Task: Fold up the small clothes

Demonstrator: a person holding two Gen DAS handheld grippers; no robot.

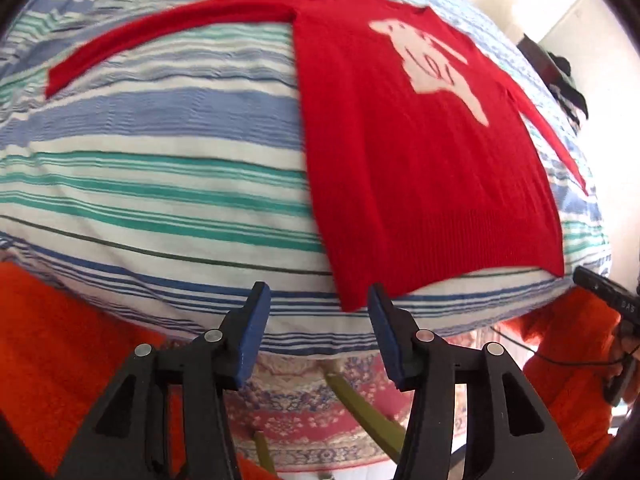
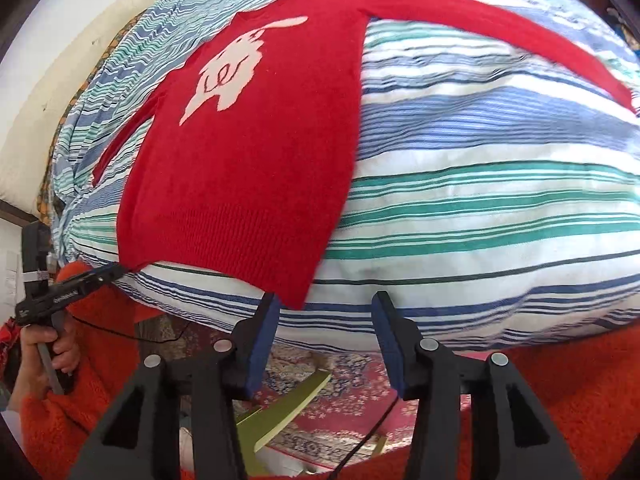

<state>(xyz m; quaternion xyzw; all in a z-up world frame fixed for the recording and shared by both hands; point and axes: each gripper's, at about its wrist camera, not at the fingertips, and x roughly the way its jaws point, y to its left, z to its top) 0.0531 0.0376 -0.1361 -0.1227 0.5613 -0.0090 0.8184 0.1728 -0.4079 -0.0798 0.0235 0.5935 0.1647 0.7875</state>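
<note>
I've got the red sweater (image 1: 420, 184) spread flat, front up, on the striped bed (image 1: 160, 184), sleeves out, ready for folding. Left hand-held gripper (image 1: 316, 304) and right hand-held gripper (image 2: 326, 312) hover half open at the hem corners, holding nothing.

Left tool (image 1: 318, 302) and right tool (image 2: 326, 310) both angled steeply downward, jaws apart, nothing between them.

One red sweater (image 1: 420, 184), one striped cover (image 1: 160, 168), two tools, perhaps one patterned rug (image 2: 340, 396).
</note>
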